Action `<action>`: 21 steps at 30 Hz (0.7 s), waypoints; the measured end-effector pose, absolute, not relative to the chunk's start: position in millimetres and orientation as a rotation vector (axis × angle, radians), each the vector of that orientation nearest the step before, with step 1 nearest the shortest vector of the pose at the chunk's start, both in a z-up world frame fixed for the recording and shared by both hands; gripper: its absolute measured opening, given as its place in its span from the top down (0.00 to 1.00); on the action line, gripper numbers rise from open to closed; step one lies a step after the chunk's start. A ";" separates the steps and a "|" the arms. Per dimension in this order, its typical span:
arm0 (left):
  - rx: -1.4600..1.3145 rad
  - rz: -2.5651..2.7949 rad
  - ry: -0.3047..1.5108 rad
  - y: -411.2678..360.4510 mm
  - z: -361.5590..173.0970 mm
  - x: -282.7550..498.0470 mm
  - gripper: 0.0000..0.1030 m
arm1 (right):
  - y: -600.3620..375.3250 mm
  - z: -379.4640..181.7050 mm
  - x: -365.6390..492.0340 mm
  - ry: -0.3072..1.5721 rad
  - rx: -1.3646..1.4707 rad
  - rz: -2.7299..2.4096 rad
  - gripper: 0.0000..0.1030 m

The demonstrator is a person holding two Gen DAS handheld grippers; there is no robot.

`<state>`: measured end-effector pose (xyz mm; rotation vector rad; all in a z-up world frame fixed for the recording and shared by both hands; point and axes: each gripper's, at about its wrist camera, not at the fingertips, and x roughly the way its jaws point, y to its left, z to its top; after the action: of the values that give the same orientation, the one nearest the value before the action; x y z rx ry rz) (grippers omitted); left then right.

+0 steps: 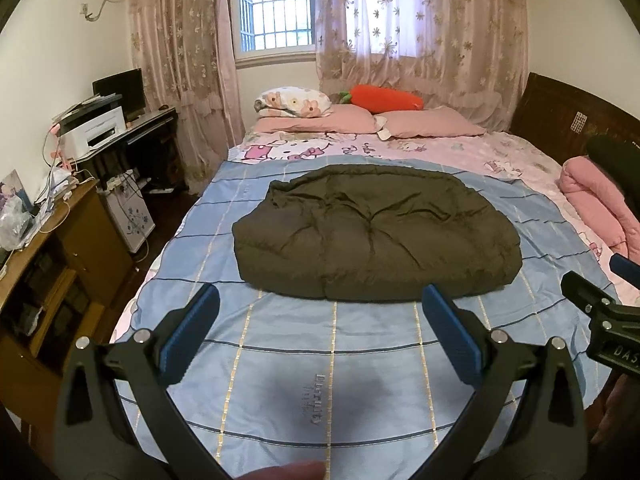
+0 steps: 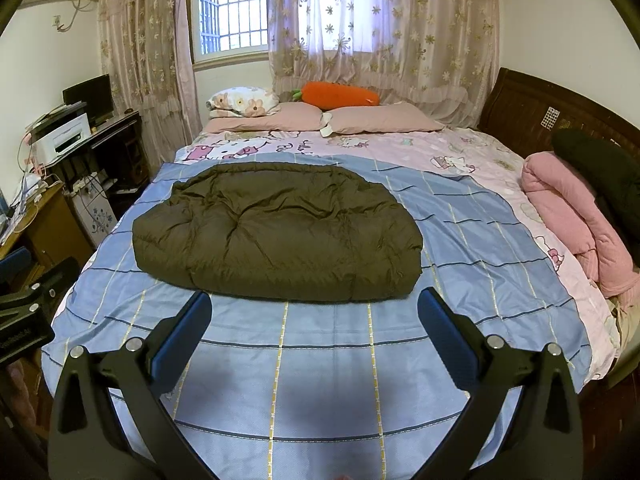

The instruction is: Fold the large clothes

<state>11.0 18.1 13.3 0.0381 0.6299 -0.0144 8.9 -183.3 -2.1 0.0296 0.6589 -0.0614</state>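
Left wrist view: the left gripper point(image 1: 320, 312) hovers above the near part of a bed, its two blue-padded fingers point(image 1: 450, 334) spread wide apart and grasping nothing. Ahead of the fingertips, an olive-green padded coat point(image 1: 372, 232) lies folded into a compact, puffy bundle on a blue checked sheet point(image 1: 332, 360), which is spread over a pink cartoon-print bedcover point(image 1: 440, 148). At the right edge, part of the right gripper point(image 1: 604, 316) enters the frame; whether it is spread or clenched cannot be told from here. Beyond the coat, two pink pillows point(image 1: 428, 122) and a floral pillow point(image 1: 294, 102) lie at the far end of the bed, with a carrot-shaped plush point(image 1: 386, 98) behind them under the curtained window point(image 1: 276, 4). A rolled pink quilt point(image 1: 596, 204) lies on the bed's right side, beside the dark wooden headboard point(image 1: 560, 120). A white printer point(image 1: 94, 132) stands on a desk at left. Right wrist view: the right gripper point(image 2: 316, 314) likewise hovers over the blue checked sheet point(image 2: 328, 380), fingers point(image 2: 444, 336) released and wide apart, empty. The olive-green padded coat point(image 2: 276, 232) lies just past the fingertips, left of centre, untouched by either tool. A portion of the left gripper point(image 2: 36, 300) shows at the left edge. The rolled pink quilt point(image 2: 568, 216) lies at right.
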 end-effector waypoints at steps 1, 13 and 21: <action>0.037 -0.015 0.630 18.0 13.4 11.0 0.02 | -183.1 -2.2 8.7 0.660 0.030 -0.061 0.01; 0.030 -0.026 0.628 17.8 13.5 11.1 0.02 | -182.5 -2.7 7.7 0.663 0.030 -0.061 0.01; 0.028 -0.027 0.628 17.3 13.4 11.1 0.02 | -182.8 -3.5 6.9 0.664 0.030 -0.061 0.01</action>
<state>11.1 17.3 13.4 0.0277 0.6281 -0.0265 6.9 -182.8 -3.5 0.0302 0.6640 -0.0606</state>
